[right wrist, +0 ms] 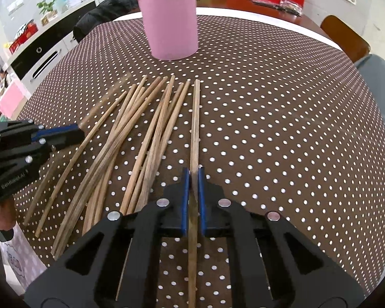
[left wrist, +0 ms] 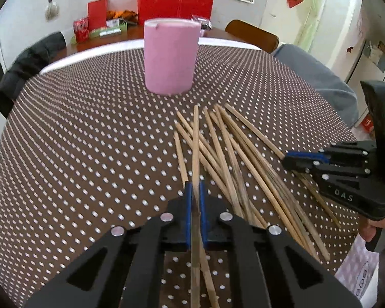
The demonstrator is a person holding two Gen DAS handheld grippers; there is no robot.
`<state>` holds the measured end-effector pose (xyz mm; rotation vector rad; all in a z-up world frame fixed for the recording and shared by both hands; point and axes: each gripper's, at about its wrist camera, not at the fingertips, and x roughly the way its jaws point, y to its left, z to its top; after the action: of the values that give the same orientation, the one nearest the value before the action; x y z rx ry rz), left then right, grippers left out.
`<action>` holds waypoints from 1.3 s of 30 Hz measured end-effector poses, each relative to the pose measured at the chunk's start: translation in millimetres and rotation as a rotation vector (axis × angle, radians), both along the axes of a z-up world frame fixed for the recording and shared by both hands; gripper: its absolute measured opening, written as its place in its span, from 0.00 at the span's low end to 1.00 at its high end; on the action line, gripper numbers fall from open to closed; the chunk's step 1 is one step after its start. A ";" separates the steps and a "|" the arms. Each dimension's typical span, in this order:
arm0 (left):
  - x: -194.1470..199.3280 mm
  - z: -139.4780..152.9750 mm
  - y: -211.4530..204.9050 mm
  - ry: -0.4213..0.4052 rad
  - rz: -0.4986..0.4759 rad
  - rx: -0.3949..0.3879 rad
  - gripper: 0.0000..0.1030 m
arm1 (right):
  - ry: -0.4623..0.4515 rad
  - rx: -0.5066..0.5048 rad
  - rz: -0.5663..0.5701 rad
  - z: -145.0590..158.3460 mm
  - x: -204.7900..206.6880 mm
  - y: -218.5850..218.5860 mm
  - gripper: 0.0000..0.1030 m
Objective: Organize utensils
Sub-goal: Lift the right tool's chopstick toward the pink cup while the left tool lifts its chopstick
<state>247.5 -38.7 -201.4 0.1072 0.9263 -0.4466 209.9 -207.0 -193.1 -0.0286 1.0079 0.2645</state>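
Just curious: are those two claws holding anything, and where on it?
Yes. Each has a thin wooden chopstick clamped partway along its length: the left gripper one, the right gripper another.

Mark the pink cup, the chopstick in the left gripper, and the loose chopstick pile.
pink cup point(left wrist: 170, 59): left wrist view, middle of its side wall.
chopstick in the left gripper point(left wrist: 195, 148): left wrist view, shaft ahead of the pads.
loose chopstick pile point(right wrist: 131, 138): right wrist view, middle of the bundle.

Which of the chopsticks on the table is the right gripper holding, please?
The right gripper clamps the rightmost chopstick, lying apart from the heap.
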 end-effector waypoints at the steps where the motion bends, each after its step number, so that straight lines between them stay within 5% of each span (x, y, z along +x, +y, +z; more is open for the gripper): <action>1: 1.8 -0.2 -1.7 -0.001 0.011 0.032 0.09 | 0.001 0.004 0.001 0.3 -0.4 -0.5 0.07; 2: 2.1 -1.6 -1.9 0.004 0.017 0.058 0.14 | 0.001 0.005 0.003 0.3 -0.7 -0.9 0.07; 4: 0.1 -6.0 -4.2 0.002 0.019 0.102 0.39 | 0.004 0.005 0.007 -0.2 -0.4 -0.4 0.07; 6: -0.4 -8.5 -3.1 0.009 0.024 0.136 0.44 | 0.008 0.002 0.007 -1.3 1.3 0.6 0.07; 21: -32.9 -4.8 47.3 0.037 0.022 0.096 0.45 | 0.023 -0.016 0.022 -0.3 9.9 7.4 0.07; 29: -43.8 -12.5 48.2 0.037 0.001 0.178 0.45 | 0.020 -0.020 0.020 -2.2 7.8 8.5 0.07; 32: -38.8 -13.1 50.4 0.045 -0.006 0.155 0.42 | 0.013 -0.045 0.029 -2.7 8.7 11.6 0.07; 33: -37.5 -12.7 48.9 0.043 -0.013 0.153 0.33 | 0.009 -0.054 0.035 -3.0 9.2 14.0 0.07; 34: -38.8 -11.4 46.6 0.044 -0.032 0.156 0.06 | 0.006 -0.059 0.037 -3.2 10.0 14.9 0.06; 37: -38.5 -11.5 33.5 0.026 -0.049 0.202 0.05 | 0.012 -0.041 0.040 -2.8 9.9 13.5 0.05; 39: -38.8 -10.1 34.6 0.038 -0.048 0.154 0.05 | 0.010 0.000 0.030 -2.1 7.5 5.8 0.05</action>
<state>208.8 -4.1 -211.5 0.2622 0.9970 -0.4230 217.4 -201.2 -195.2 -0.0423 1.0182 0.2923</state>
